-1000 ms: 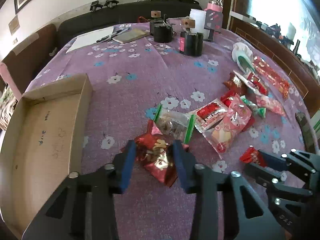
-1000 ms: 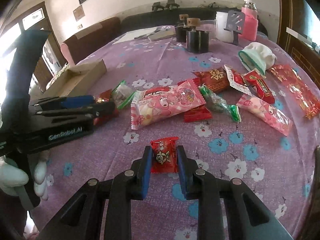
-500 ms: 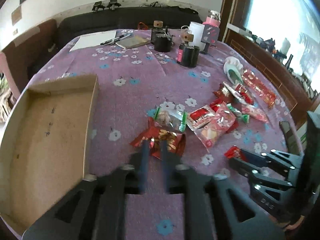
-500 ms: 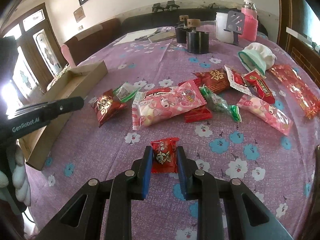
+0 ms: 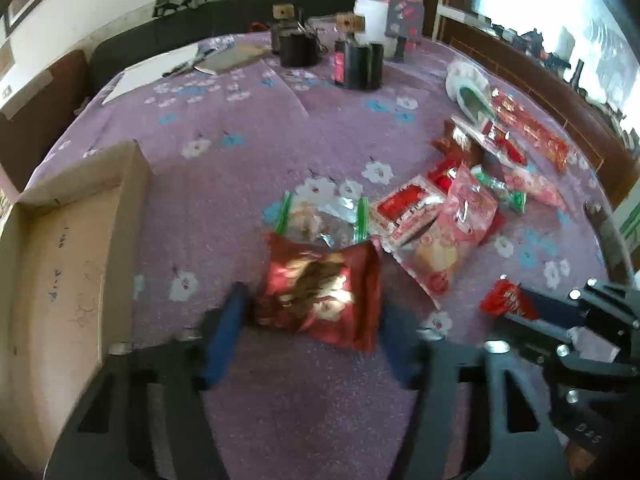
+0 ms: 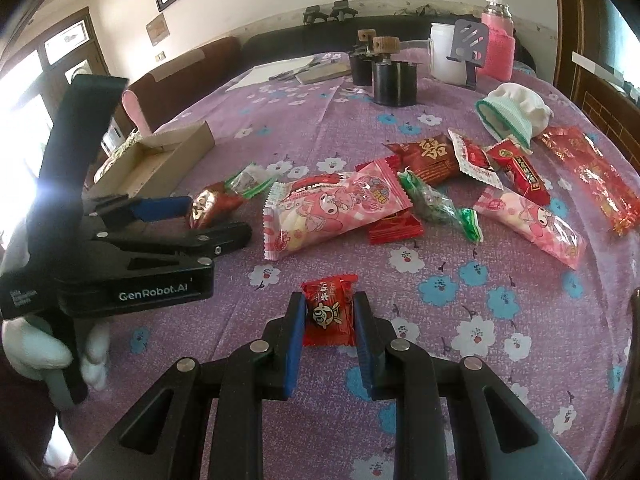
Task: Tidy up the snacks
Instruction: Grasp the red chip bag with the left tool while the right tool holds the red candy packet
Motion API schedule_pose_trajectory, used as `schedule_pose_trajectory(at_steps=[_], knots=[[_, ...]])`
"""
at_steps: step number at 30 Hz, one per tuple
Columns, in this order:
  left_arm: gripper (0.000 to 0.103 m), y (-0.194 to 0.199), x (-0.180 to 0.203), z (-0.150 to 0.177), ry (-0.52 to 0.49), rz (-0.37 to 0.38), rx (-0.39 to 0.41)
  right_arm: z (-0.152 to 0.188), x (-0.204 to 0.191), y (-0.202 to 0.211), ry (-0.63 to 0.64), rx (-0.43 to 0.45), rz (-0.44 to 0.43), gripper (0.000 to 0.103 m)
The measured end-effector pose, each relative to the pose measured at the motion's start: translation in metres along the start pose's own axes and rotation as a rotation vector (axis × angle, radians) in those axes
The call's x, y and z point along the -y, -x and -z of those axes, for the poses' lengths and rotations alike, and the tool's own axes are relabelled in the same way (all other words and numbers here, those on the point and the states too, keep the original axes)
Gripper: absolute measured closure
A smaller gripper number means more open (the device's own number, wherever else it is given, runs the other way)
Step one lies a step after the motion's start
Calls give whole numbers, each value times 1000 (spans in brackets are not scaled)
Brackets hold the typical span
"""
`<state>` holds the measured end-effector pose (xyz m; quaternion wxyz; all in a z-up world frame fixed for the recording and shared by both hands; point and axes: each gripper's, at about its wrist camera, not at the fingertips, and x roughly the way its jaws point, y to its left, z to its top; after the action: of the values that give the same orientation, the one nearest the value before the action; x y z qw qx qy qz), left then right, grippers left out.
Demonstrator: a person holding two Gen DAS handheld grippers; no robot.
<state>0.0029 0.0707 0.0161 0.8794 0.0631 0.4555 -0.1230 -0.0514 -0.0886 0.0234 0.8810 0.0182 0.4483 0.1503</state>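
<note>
The left hand-held gripper [image 5: 312, 320], black with blue pads, sits low at the bottom centre of the left wrist view. Its jaws have just been opening, and a shiny dark red foil snack packet [image 5: 320, 288] with a pale printed picture lies between them on the desk [image 5: 248, 168], which wears a purple cloth with white and blue flowers. The pads stand at either side of the packet; motion blur keeps me from telling whether they still touch it. Just above it lies a clear snack bag with green sealed ends [image 5: 322, 220].

At the lower centre of the right wrist view, the right hand-held gripper [image 6: 329, 316] is nearly closed, its blue pads pinching a small red candy wrapper [image 6: 330, 310] printed with a round cartoon face.

In the middle of that view the rest of the snacks lie scattered: a long pink packet with a cartoon figure [image 6: 332, 208], a second pink packet [image 6: 532, 220] to its right, a green-ended clear sweet wrapper [image 6: 436, 204] between them, a brown-red packet with a gold character [image 6: 428, 156] above, and a long red foil packet [image 6: 588, 172] at the right edge.

An open shallow cardboard box [image 5: 60, 248] sits at the left of the left wrist view. A white-gloved hand [image 6: 52, 348] holds the left tool at the lower left of the right wrist view.
</note>
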Motion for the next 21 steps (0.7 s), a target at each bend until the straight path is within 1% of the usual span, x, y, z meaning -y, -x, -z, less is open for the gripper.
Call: schedule_pose_trajectory(at_steps=[1, 2, 5, 7, 8, 9, 10, 15, 16, 19, 21], knots=[[62, 2, -1, 1, 11, 8, 5, 0, 0, 0, -2, 1, -2, 78], [66, 8, -4, 1, 32, 20, 13, 0, 0, 0, -4, 1, -5, 79], [69, 20, -9, 5, 69, 47, 33, 1, 1, 2, -8, 7, -9, 79], [71, 30, -12, 7, 103, 80, 46, 1, 1, 3, -11, 13, -12, 79], [77, 38, -15, 10, 120, 100, 56, 1, 1, 4, -11, 18, -14, 79], [89, 44, -17, 12, 128, 114, 64, 1, 1, 5, -12, 23, -16, 79], [99, 53, -21, 13, 138, 135, 68, 1, 1, 7, -11, 32, -22, 80], [98, 89, -41, 18, 173, 154, 130, 0, -2, 16, -21, 50, -65, 80], [98, 97, -48, 19, 183, 171, 140, 0, -1, 17, -27, 48, -73, 80], [98, 101, -56, 20, 199, 193, 158, -1, -3, 20, -48, 41, -92, 80], [96, 95, -57, 19, 208, 197, 149, -3, -7, 21, -45, 37, -90, 80]])
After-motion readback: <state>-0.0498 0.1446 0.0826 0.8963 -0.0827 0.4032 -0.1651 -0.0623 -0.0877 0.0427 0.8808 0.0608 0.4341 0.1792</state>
